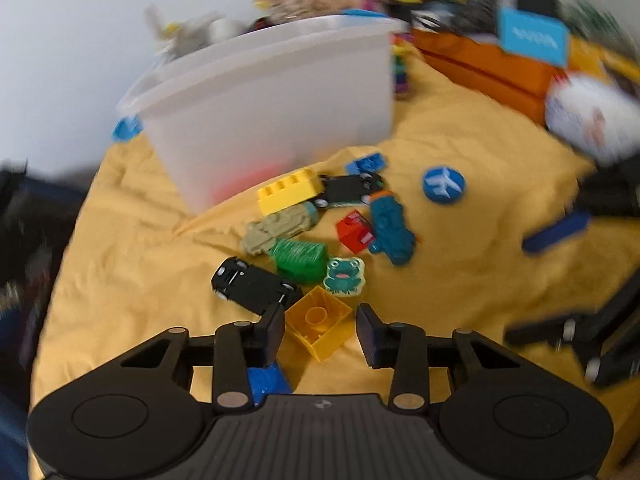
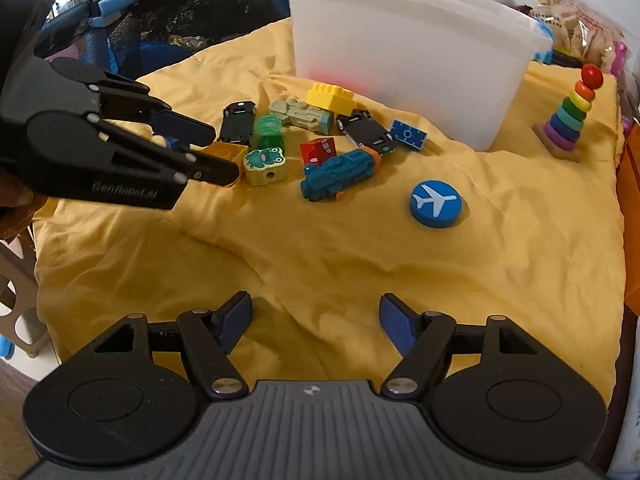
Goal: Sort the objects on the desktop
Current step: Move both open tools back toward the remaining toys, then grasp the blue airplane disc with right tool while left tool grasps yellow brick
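An orange hollow block (image 1: pixel 320 330) lies open side up on the yellow cloth (image 1: pixel 460 280), at the near edge of a toy pile. My left gripper (image 1: pixel 321 314) straddles it. Its left pad touches the block and a sliver of cloth shows at the right pad, so it is open. From the right wrist view the left gripper (image 2: pixel 219 150) comes in from the left around the same block (image 2: pixel 230 151). My right gripper (image 2: pixel 316 308) stands open over bare cloth near the front. A white bin (image 2: pixel 400 52) stands behind the pile.
The pile holds a frog block (image 2: pixel 264 162), black cars (image 2: pixel 238 120), a green piece (image 2: pixel 269 130), a teal train (image 2: pixel 340 174), a red block (image 2: pixel 318 150) and a yellow brick (image 2: pixel 330 96). A blue plane disc (image 2: pixel 436 202) lies apart. A ring stacker (image 2: pixel 572 120) stands far right.
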Motion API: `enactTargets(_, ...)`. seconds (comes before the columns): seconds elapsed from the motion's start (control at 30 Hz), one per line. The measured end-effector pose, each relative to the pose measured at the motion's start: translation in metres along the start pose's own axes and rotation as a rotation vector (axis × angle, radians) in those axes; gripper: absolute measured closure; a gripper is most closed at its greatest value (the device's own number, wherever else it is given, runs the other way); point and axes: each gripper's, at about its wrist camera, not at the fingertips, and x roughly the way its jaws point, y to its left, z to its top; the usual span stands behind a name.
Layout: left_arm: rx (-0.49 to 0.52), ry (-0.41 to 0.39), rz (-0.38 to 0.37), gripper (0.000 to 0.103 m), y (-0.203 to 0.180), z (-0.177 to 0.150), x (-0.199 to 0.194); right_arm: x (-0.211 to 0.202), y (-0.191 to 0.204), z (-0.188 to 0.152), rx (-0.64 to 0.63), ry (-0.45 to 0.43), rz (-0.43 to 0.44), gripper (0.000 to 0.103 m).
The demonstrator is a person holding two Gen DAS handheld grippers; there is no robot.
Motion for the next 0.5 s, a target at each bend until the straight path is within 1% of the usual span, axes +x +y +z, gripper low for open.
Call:
enactTargets(0.1, 0.190, 0.017, 0.038, 0.056, -0.015, -0.004, 0.004, 0.001, -0.001, -0.001, 0.016, 0.001, -0.004, 0.029)
enactTargets(0.13, 0.211, 0.019, 0.032, 0.053, -0.016, -0.003, 0.005, 0.001, -0.001, -0.001, 0.020, 0.002, -0.005, 0.029)
enactTargets(0.23, 0.262, 0.035, -0.019, 0.053, -0.010, 0.002, 0.008, 0.003, 0.001, 0.001, 0.017, 0.003, -0.011, 0.028)
enactTargets(0.27, 0.257, 0.043, -0.044, 0.053, -0.007, 0.005, 0.010, 0.003, 0.001, 0.001, 0.015, 0.002, -0.012, 0.028)
enactTargets(0.33, 0.218, 0.056, -0.095, 0.069, 0.000, 0.011, 0.015, 0.004, 0.002, 0.001, 0.015, 0.001, -0.013, 0.028)
enactTargets(0.4, 0.122, 0.070, -0.142, 0.072, 0.009, 0.016, 0.019, 0.005, 0.001, 0.000, 0.020, -0.001, -0.011, 0.028)
enactTargets(0.43, 0.055, 0.079, -0.181, 0.072, 0.015, 0.017, 0.018, 0.005, 0.000, 0.000, 0.023, -0.002, -0.011, 0.028)
enactTargets(0.5, -0.116, 0.089, -0.277, 0.072, 0.025, 0.016, 0.011, 0.005, 0.000, 0.000, 0.023, -0.003, -0.012, 0.028)
